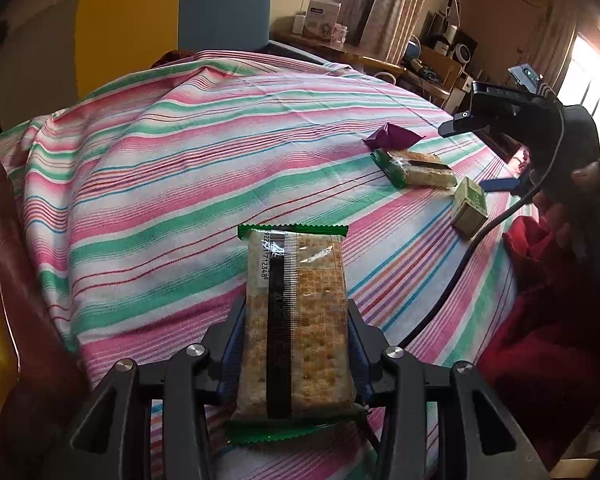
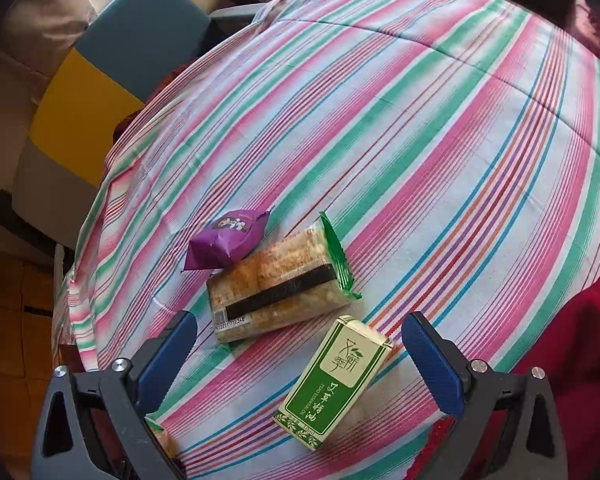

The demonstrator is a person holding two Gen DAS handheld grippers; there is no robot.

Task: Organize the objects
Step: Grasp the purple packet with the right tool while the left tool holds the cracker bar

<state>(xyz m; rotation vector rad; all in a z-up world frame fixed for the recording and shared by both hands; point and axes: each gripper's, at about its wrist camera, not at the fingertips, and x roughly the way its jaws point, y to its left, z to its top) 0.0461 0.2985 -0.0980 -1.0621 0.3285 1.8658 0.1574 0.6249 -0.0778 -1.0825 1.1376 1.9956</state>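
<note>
My left gripper (image 1: 296,312) is shut on a cracker pack (image 1: 296,320) with green ends and a dark band, held just above the striped cloth (image 1: 180,184). A second cracker pack (image 1: 418,168) lies at the right, with a purple snack pouch (image 1: 392,138) behind it and a small green box (image 1: 470,206) beside it. In the right wrist view my right gripper (image 2: 300,344) is open above the green box (image 2: 334,380), which lies between its blue pads (image 2: 432,364). The second cracker pack (image 2: 276,290) and purple pouch (image 2: 228,238) lie just beyond.
A yellow and blue chair back (image 1: 172,28) stands behind the table. Red fabric (image 1: 540,320) hangs at the right edge. A cluttered desk (image 1: 432,60) is in the background. A cable (image 1: 480,240) runs from the right gripper across the cloth.
</note>
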